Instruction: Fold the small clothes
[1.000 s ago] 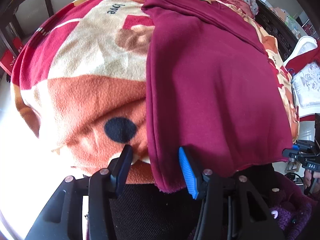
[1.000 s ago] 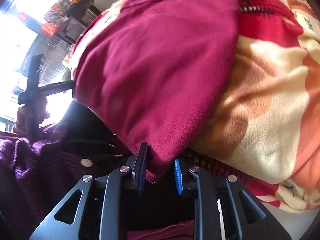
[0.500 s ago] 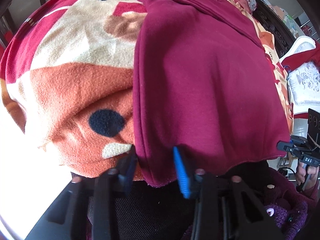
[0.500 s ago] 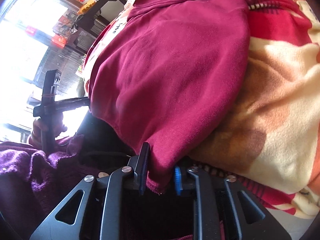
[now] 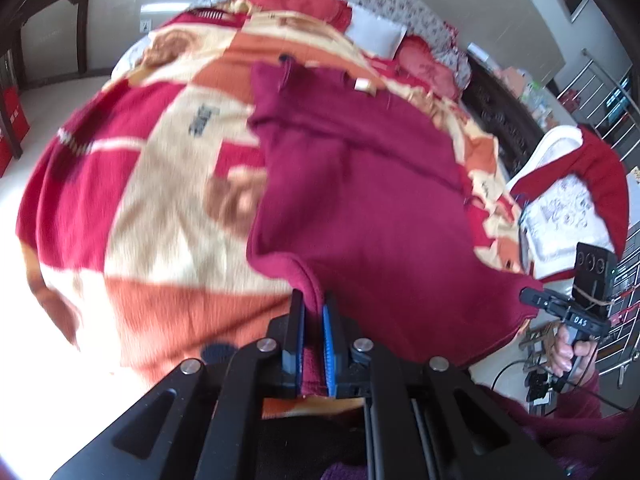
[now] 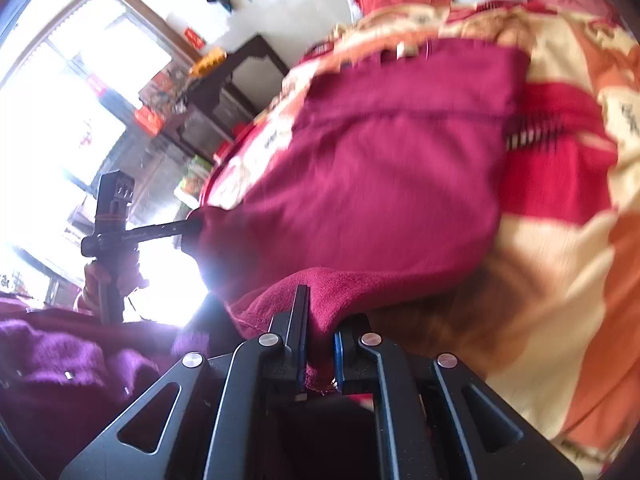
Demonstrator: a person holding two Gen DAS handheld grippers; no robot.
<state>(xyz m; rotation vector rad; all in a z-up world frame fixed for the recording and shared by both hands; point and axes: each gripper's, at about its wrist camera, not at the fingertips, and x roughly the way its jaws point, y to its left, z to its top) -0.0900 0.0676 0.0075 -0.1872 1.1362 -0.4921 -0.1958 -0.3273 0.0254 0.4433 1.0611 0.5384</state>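
Two grippers, left gripper (image 5: 313, 312), right gripper (image 6: 320, 330), one maroon garment (image 5: 368, 208)

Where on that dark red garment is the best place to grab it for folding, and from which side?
By the two corners of its near hem, from the bed's near edge. The maroon garment lies flat on the blanket, hem toward the person, so the left gripper and right gripper each pinch a corner.
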